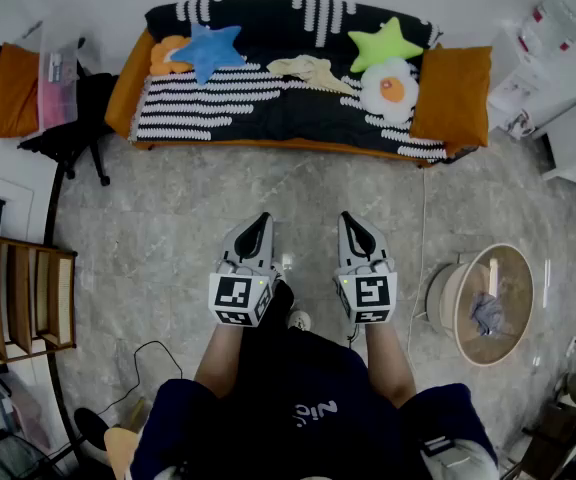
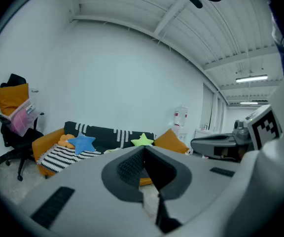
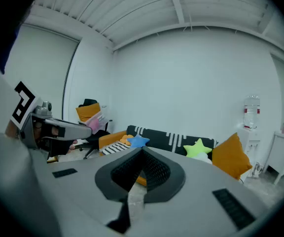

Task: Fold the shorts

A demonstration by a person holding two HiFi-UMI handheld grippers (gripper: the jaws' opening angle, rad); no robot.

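Left gripper (image 2: 143, 149) jaws together, nothing between. Sofa (image 2: 107, 134) beyond tips at 10 o'clock. Chair (image 2: 15, 141) at 9, right gripper (image 2: 233, 141) at 3.

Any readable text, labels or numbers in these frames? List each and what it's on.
"Nic"-like white letters on the person's dark shirt, seen upside down: not fully readable.
Marker cubes: square code patterns only, no words.
Red print on the white boxes: too small to read.
No other text is legible.
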